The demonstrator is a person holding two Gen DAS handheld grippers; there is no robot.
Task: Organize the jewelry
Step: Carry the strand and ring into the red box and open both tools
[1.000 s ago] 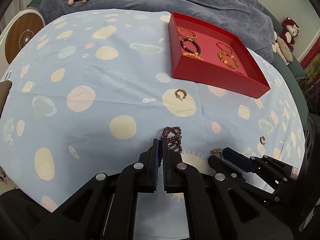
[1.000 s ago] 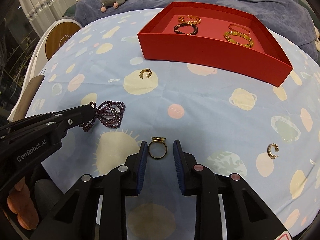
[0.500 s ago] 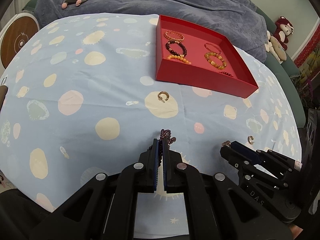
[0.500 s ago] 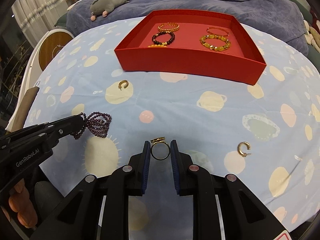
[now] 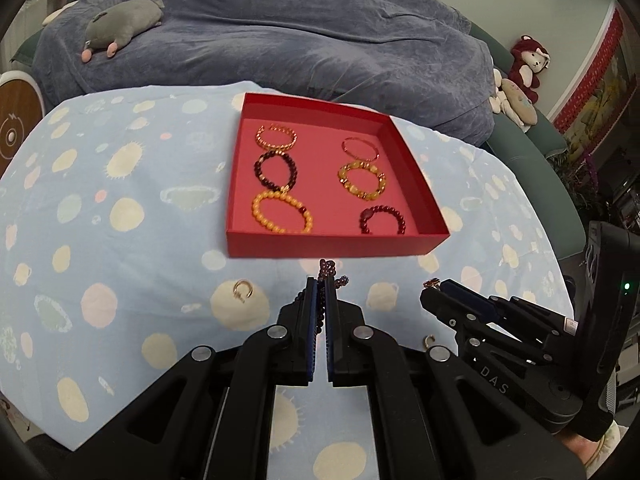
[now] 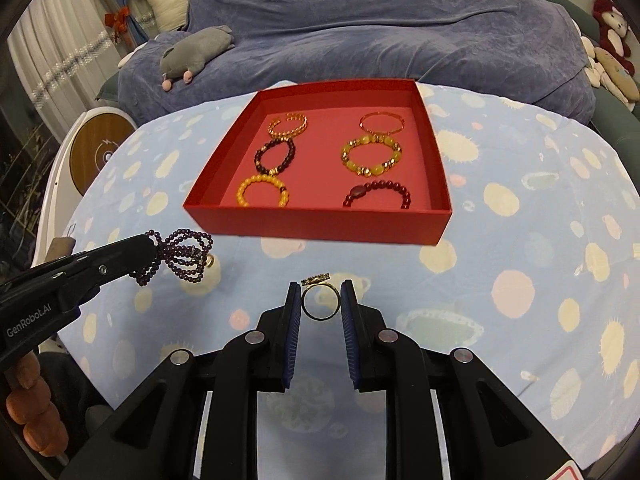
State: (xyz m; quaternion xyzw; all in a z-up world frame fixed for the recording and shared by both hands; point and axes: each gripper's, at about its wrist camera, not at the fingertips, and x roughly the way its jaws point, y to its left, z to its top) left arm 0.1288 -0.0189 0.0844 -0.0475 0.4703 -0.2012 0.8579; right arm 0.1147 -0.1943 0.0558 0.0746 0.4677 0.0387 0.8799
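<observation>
The left gripper [image 5: 321, 286] has its two fingers pressed narrow together on a multi-strand purple bead bracelet [image 6: 182, 254]. The loops of this bracelet hang out past the fingertips and stay above the cloth. The right gripper [image 6: 320, 300] holds one gold ring [image 6: 320, 304] between its two blue pads [image 6: 294, 312]; the pads touch the ring on both sides, and the small decorated top of the ring points away from the fingers.

Ahead of both pairs of fingers stands one red tray [image 5: 336, 246] on a light blue tablecloth [image 5: 120, 240] with pale spots. Inside the tray I count six bracelets in two columns of three: a gold chain one, a dark bead one and a yellow bead bracelet [image 5: 282, 212] in the left column, and a thin red-gold bangle, an amber bead one and a dark red bead one in the right column.

On the cloth lie two small gold hoop earrings. One earring [image 5: 243, 290] is to the left of the left fingers; the second earring [image 5: 429, 340] is between the two grippers, partly hidden.
</observation>
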